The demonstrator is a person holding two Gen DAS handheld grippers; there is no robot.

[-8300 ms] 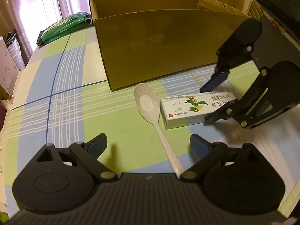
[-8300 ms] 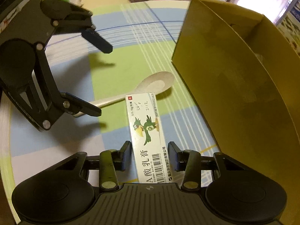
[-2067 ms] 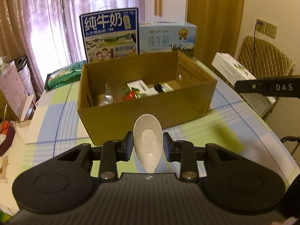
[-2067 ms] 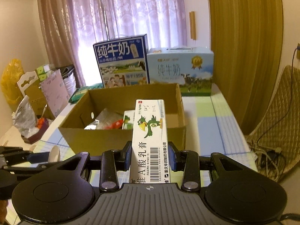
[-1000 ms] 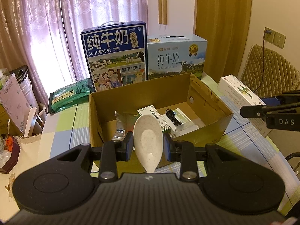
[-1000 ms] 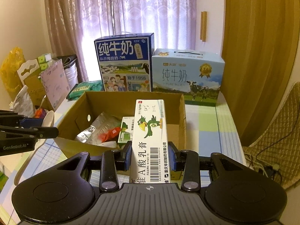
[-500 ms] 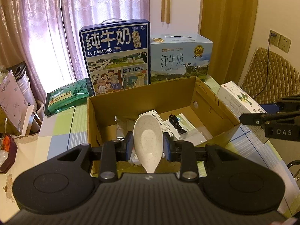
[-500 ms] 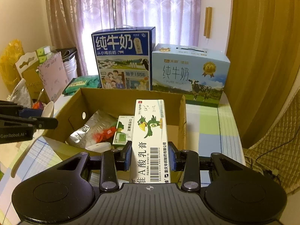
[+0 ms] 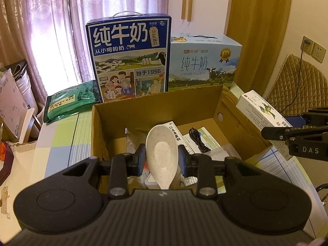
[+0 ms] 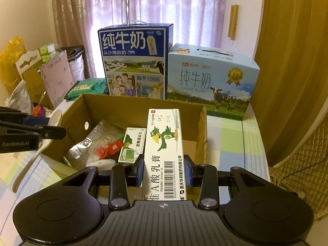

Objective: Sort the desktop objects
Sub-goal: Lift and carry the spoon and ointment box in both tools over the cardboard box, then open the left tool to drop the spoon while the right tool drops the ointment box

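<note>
The open cardboard box [image 9: 106, 123] sits just ahead of both hand-held grippers. The right hand-held gripper [image 10: 163, 171] clamps the ointment carton [image 10: 164, 149] above it; the left hand-held gripper [image 9: 162, 160] pinches the white spoon [image 9: 161, 151].

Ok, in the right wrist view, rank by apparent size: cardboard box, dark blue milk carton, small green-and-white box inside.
1. cardboard box, widest.
2. dark blue milk carton, though it stands farther back, so the gap is unsure.
3. small green-and-white box, clearly smallest.
</note>
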